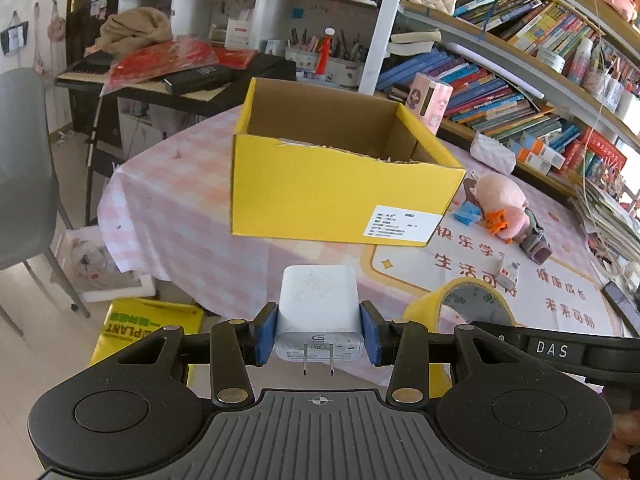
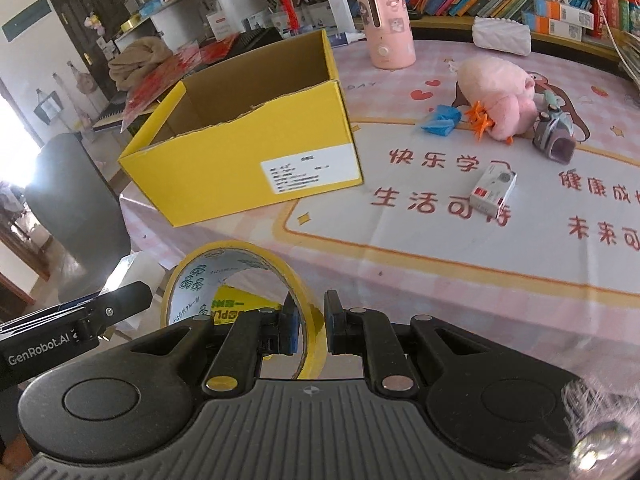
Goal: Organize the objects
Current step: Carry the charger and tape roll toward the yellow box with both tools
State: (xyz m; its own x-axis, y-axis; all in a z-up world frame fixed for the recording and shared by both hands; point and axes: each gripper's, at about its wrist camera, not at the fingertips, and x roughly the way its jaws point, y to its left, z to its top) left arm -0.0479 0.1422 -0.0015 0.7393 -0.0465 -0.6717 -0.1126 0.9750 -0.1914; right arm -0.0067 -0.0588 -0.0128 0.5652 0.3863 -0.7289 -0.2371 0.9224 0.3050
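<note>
My left gripper is shut on a white plug charger, prongs toward the camera, held in front of the open yellow cardboard box. My right gripper is shut on the rim of a yellow tape roll, held off the near table edge; the roll also shows in the left wrist view. The yellow box stands on the left part of the table and what shows of its inside is bare. The left gripper's body shows at the left of the right wrist view.
On the pink tablecloth lie a pink plush toy, a blue item, an orange toy, a grey-purple toy and a small white carton. A pink canister and bookshelves stand behind. A grey chair stands left.
</note>
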